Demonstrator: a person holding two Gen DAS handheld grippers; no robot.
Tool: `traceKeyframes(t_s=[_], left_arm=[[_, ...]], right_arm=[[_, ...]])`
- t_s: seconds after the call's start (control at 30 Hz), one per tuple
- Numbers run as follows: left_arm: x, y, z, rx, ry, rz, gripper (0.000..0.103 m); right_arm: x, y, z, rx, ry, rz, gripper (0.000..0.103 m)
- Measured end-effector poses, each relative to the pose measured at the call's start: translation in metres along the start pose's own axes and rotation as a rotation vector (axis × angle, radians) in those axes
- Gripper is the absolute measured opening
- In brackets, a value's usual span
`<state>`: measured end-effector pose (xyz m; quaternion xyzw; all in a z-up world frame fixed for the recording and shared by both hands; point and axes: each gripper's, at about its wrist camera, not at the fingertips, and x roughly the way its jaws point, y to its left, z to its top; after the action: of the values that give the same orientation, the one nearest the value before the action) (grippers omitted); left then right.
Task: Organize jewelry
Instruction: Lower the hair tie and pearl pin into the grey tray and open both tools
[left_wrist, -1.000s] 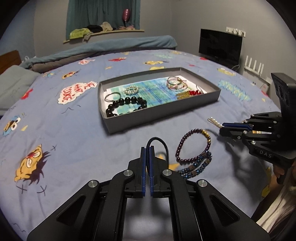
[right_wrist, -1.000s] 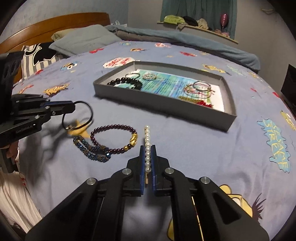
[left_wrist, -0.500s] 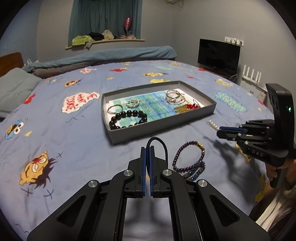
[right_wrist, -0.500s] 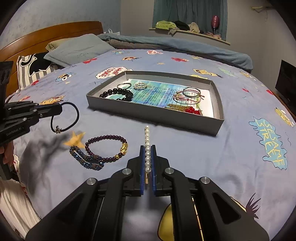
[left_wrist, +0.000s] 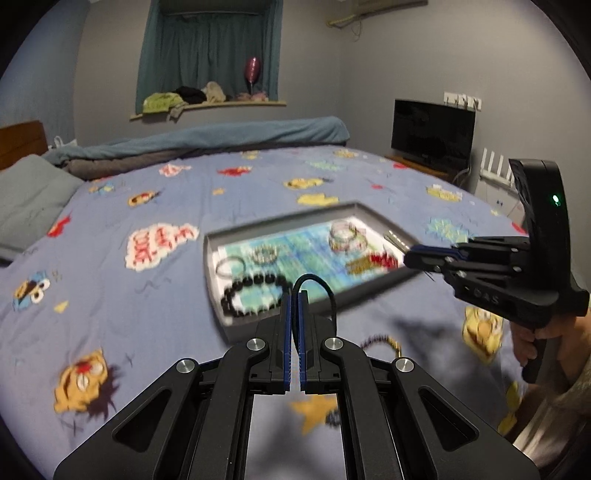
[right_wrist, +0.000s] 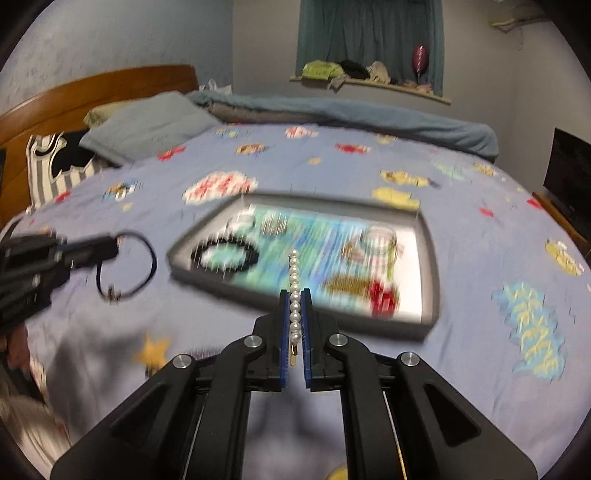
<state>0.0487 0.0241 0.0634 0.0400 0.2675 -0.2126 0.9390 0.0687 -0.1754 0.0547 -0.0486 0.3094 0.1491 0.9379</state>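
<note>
My left gripper (left_wrist: 295, 295) is shut on a black cord bracelet (left_wrist: 320, 284); it also shows in the right wrist view (right_wrist: 127, 264), raised above the bed, left of the tray. My right gripper (right_wrist: 295, 295) is shut on a pearl hair clip (right_wrist: 294, 291), held up in front of the grey tray (right_wrist: 430, 258). The tray (left_wrist: 212, 280) holds a black bead bracelet (left_wrist: 255, 291), silver rings, bangles and red and gold pieces. A purple bead bracelet (left_wrist: 380, 341) lies on the bed below my left gripper, partly hidden.
The bedspread (left_wrist: 110, 302) is blue with cartoon prints. Pillows (right_wrist: 144, 125) and a wooden headboard (right_wrist: 92, 88) are at the left. A folded blanket (left_wrist: 207, 140) lies at the far side. A TV (left_wrist: 432, 133) stands at the right.
Both grippers have risen and moved toward the tray, each still holding its piece. The bracelets on the bed have dropped low in the left view. The views are motion-blurred.
</note>
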Motion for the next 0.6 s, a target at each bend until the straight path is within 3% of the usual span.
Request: traceKeyframes(t_s=[0.2,0.33,0.6], left_arm=[[0.018,0.016,0.031,-0.017,-0.038,0.018,0.004],[0.047,0.028,0.049,-0.035,-0.031,0.014,0.004],[0.128,0.030,0.067,-0.098,0.040,-0.027,0.004]], right_arm=[[0.015,-0.010,0.044,0.012,-0.087,-0.038,0.006],[0.036,-0.023,0.064,0.004,-0.097,-0.050,0.006],[0.091,-0.053,0.060,0.053,0.030,0.011,0.006]])
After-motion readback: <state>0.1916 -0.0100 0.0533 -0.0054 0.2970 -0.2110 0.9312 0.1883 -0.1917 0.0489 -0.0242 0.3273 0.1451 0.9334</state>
